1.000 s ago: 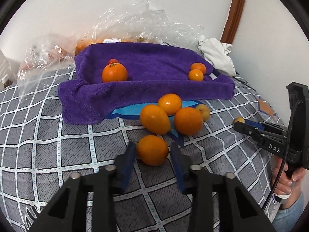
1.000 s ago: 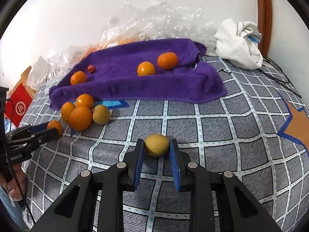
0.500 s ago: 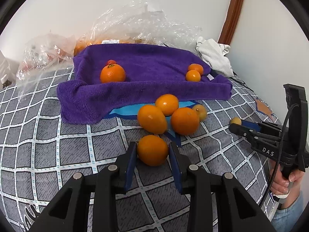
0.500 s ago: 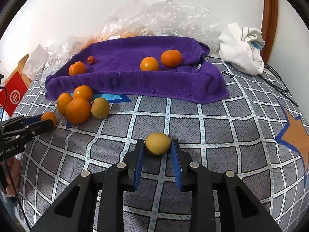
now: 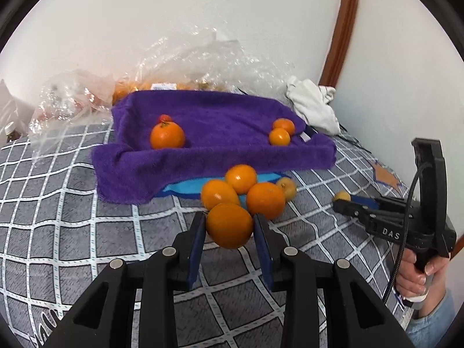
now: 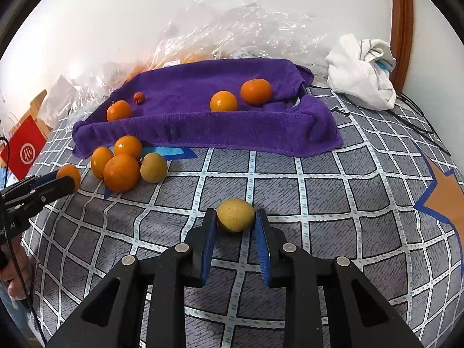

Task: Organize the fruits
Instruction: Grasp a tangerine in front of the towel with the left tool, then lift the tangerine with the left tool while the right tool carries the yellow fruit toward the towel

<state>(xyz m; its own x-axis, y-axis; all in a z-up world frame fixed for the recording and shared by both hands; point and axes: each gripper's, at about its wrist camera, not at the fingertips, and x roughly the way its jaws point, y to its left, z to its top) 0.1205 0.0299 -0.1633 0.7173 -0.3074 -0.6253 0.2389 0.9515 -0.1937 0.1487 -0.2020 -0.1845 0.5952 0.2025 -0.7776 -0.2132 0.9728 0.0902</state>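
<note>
Oranges: one (image 5: 229, 225) sits clamped between my left gripper (image 5: 229, 233) pads, just in front of the loose pile (image 5: 246, 188) by the purple towel (image 5: 220, 133) (four more fruits on it). My right gripper (image 6: 235, 226) is closed on a yellow fruit (image 6: 235, 214) over the checked bedcover (image 6: 333, 197), w/ both grips firm.

Left gripper (image 5: 229, 226): black, blue pads, on an orange mandarin (image 5: 229, 225). Right gripper (image 6: 235, 217): same colours, on a yellow fruit (image 6: 235, 214). Ahead of both: purple towel (image 6: 203, 127). Under them: grey bedspread (image 6: 319, 197), white grid, blue dashes, orange star outlined blue.
</note>
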